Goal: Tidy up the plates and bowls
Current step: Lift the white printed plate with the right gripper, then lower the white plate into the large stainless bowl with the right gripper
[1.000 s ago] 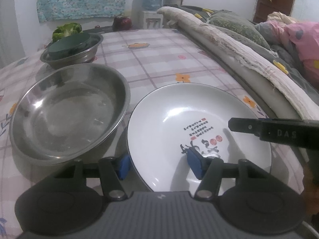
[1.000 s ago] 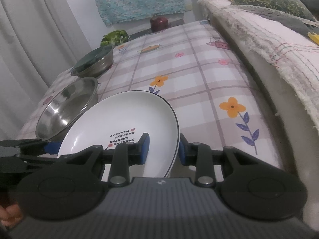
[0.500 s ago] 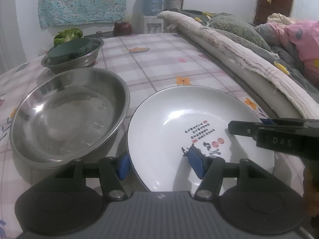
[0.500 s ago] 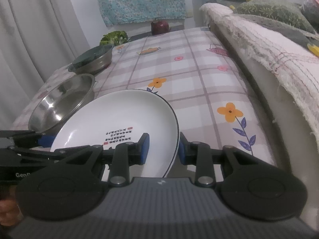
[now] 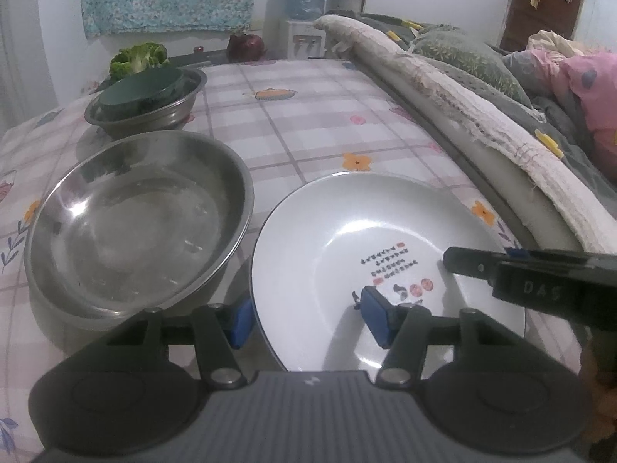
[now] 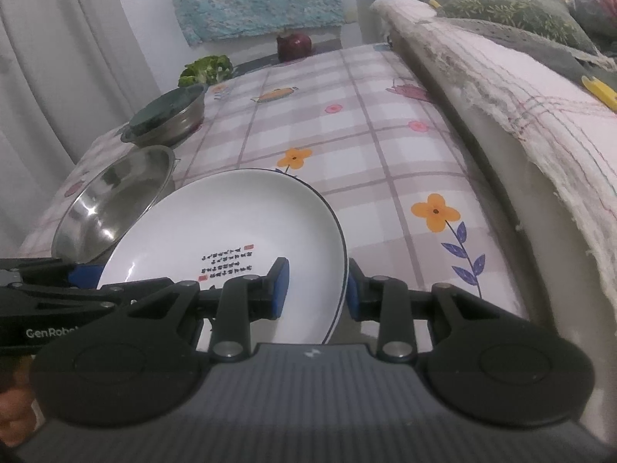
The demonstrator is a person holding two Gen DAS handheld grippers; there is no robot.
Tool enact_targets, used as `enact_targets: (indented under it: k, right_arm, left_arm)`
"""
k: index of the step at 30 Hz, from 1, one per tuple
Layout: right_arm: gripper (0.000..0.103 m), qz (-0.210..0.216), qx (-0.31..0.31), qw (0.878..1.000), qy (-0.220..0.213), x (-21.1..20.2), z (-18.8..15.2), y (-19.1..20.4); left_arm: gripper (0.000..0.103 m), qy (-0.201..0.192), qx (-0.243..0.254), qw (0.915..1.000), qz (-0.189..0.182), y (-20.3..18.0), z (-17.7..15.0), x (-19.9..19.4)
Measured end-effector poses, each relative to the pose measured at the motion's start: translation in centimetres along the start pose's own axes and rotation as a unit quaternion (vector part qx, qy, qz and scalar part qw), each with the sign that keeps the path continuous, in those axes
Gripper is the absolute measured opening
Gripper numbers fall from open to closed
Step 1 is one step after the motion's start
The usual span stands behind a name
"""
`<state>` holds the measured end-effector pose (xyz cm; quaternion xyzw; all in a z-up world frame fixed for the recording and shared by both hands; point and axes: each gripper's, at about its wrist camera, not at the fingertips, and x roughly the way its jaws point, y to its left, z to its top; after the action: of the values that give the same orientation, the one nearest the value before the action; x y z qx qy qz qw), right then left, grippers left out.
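Note:
A white plate (image 5: 358,239) with printed writing is held tilted just above the checked tablecloth; it also shows in the right wrist view (image 6: 231,231). My left gripper (image 5: 308,322) straddles the plate's near left rim, jaws wide with a gap at the pads. My right gripper (image 6: 314,289) is shut on the plate's right rim. A large empty steel bowl (image 5: 135,220) sits just left of the plate. A smaller steel bowl (image 5: 154,112) with a dark green bowl (image 5: 140,87) inside stands farther back.
Broccoli (image 5: 137,56) and a dark red fruit (image 5: 246,44) lie at the table's far edge. A rolled blanket (image 5: 462,108) and bedding run along the right side. A curtain (image 6: 58,77) hangs at the left.
Both grippers and the plate have risen a little and tipped; the view looks more level along the table. Both grippers keep their places on the plate.

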<state>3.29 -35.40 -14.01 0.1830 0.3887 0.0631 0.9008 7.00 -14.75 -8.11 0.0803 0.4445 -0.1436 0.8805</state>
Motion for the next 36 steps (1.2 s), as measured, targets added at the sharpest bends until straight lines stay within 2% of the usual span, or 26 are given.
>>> enact_targets:
  k: [10,21,29,36]
  right_arm:
    - [0.03,-0.003,0.01,1.0,-0.005,-0.8,0.7,-0.2]
    - [0.03,0.006,0.005,1.0,-0.025,-2.5,2.9,0.5]
    - [0.03,0.024,-0.017,0.999,-0.04,-2.7,5.4,3.2]
    - [0.03,0.046,-0.033,0.998,-0.04,-1.4,6.8,6.1]
  left_arm:
    - [0.058,-0.006,-0.005,0.9999,-0.007,-0.2,0.8,-0.7]
    - [0.058,-0.036,-0.019,0.9991,-0.01,0.3,2.2,-2.6]
    - [0.058,-0.064,-0.044,0.997,0.002,2.7,3.4,-4.4]
    - [0.058,-0.073,-0.062,0.9951,0.025,5.6,3.8,-5.3]
